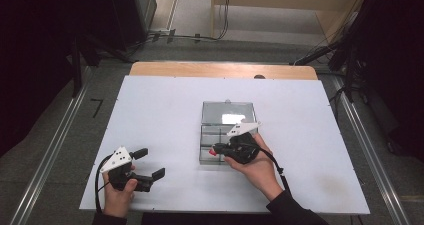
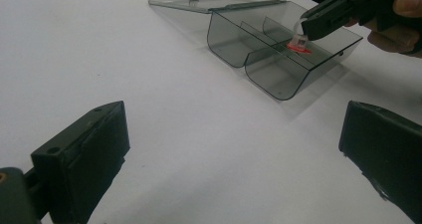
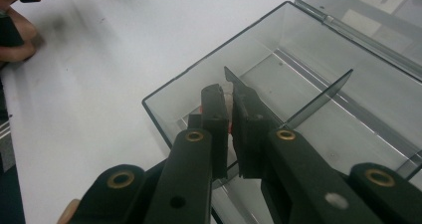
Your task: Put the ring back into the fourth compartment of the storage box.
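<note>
From the high view, a clear smoky plastic box [image 1: 227, 135] sits near the middle of the white worktop [image 1: 160, 110], its lid folded flat behind it. The right claw [image 1: 216, 150] reaches over the box's near left corner, clamped on a small red-and-clear piece [image 1: 213, 152]. The left claw [image 1: 149, 164] rests well apart from the box near the worktop's front edge, its jaws standing wide with nothing between them.

In the left gripper view, the box [image 2: 278, 79] shows its dividers, and the right claw [image 2: 318, 26] holds the piece [image 2: 298, 44] by its clear top, the red base hanging just above or on a divider's upper edge; which one I cannot tell.

In the right gripper view, the two black jaws stand almost together, a sliver of the red and clear piece [image 3: 230, 119] pinched between them, over the box's corner compartment [image 3: 199, 109] and beside an upright divider [image 3: 318, 97].

The step in hand looks like setting the piece into a compartment. To do it well, shift it clear of the divider edge, lower it until the red base meets the box floor, and only then ease the jaws apart, keeping the claw off the thin walls so the light box does not slide.
</note>
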Motion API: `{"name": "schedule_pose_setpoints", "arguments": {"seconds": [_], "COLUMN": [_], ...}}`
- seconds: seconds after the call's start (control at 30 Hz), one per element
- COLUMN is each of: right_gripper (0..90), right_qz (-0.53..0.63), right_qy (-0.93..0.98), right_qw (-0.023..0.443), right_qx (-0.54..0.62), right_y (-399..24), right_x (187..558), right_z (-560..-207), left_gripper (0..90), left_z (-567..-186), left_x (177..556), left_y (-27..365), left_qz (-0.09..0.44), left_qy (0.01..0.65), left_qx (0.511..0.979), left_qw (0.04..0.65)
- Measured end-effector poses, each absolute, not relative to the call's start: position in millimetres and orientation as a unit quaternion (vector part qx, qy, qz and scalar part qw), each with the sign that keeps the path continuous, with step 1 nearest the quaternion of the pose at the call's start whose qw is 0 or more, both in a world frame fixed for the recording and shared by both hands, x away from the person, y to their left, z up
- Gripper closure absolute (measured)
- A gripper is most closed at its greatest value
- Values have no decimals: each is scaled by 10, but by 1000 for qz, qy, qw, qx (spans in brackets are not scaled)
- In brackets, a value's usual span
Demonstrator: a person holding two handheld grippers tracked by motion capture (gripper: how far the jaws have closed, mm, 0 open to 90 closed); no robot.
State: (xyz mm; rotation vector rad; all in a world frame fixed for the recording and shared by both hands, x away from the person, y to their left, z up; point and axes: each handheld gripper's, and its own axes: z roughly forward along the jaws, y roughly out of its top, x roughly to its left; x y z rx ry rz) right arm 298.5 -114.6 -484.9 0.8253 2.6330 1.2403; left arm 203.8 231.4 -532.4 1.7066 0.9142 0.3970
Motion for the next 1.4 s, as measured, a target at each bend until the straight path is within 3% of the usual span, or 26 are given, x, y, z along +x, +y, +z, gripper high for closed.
{"name": "schedule_pose_setpoints", "arguments": {"seconds": [0.63,0.9,1.2,1.33,1.4], "right_gripper": [805,520,95,0,0], "right_qz": [388,417,430,439,440], "right_qy": [875,861,861,859,860], "right_qw": [55,39,45,37,41], "right_qx": [285,289,269,260,255], "right_y": [-1075,-1168,-1240,-1276,-1295], "right_x": [3026,3040,3002,3004,2997], "right_z": [-4939,-4830,-4639,-4565,-4537], "left_gripper": [0,0,0,0,0], "left_z": [-5325,-5325,-5326,-5326,-5326], "left_x": [2040,2039,2037,2037,2036], "left_y": [2320,2320,2320,2320,2320], "left_qz": [167,167,168,168,168], "left_qy": [387,387,387,387,387], "left_qx": [720,719,719,718,718], "left_qw": [552,553,553,553,553]}}
